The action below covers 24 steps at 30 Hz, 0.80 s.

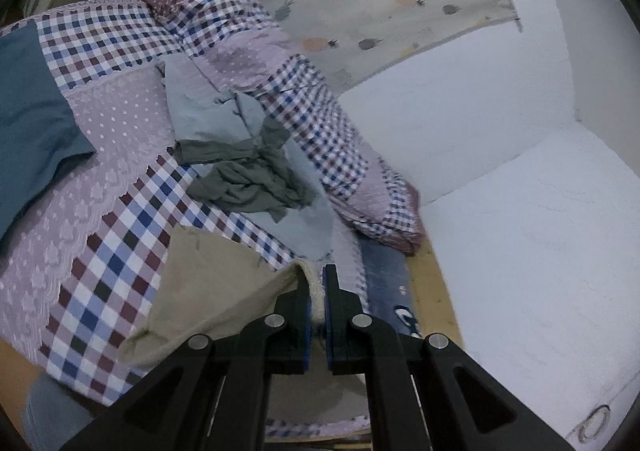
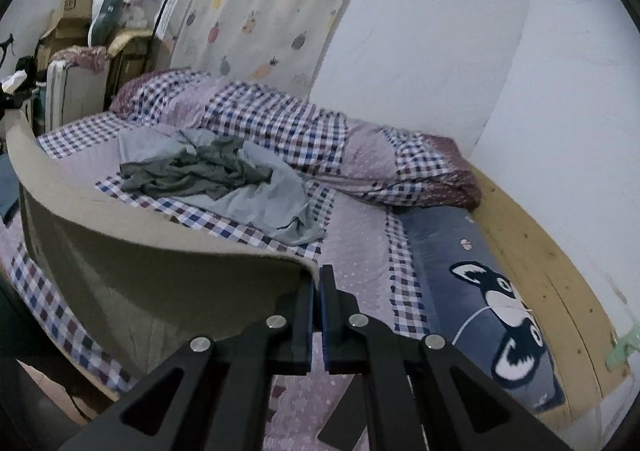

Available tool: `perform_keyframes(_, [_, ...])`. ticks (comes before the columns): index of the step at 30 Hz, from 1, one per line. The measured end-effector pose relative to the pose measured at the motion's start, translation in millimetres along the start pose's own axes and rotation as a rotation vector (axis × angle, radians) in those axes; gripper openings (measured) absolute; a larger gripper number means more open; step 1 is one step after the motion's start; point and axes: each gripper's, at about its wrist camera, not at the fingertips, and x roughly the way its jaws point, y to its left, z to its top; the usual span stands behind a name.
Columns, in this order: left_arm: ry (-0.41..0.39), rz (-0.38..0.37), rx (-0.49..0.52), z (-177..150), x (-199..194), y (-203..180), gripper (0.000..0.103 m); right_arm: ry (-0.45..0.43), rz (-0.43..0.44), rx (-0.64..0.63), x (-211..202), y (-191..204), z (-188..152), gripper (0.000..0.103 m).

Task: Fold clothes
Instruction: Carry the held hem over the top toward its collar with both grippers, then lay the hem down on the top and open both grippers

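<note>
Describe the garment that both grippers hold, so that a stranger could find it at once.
On the bed with the checked cover, look at the near edge, in front of the crumpled grey clothes pile. The beige garment hangs there, pinched by the left gripper and the right gripper. It alone is beige and lifted.

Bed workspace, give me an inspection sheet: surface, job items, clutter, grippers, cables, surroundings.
Surface: bed with checked and dotted patchwork sheet.
Job's things: beige garment lifted by both grippers; grey clothes pile unfolded mid-bed; teal garment at the side.
Clutter: rolled quilt along the wall.
Grippers: left hand-held gripper shut on beige edge; right hand-held gripper shut on it too.
Cables: nothing seen.
Surroundings: fruit-print curtain, white wall, cardboard boxes.
</note>
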Motion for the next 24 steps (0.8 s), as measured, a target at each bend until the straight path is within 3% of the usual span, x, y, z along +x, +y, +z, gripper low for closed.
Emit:
perform_keyframes(5, [0.04, 0.089, 0.008, 28.6, 61.5, 9.3, 0.003, 0.081, 0.035, -0.024, 77.6, -6.6, 16.3, 0.001])
perform_keyframes(12, [0.121, 0.268, -0.01, 48.6, 169.9, 65.3, 0.003, 0.267, 0.127, -0.066, 223.4, -7.0, 15.3, 0.001])
perform_keyframes(19, [0.201, 0.447, -0.029, 68.6, 278.3, 121.4, 0.003, 0.507, 0.208, -0.072, 371.5, 5.9, -17.9, 0.001])
perform_keyframes(24, [0.251, 0.561, -0.031, 79.2, 346.8, 158.1, 0.003, 0.642, 0.243, -0.052, 441.4, 13.0, -50.1, 0.001])
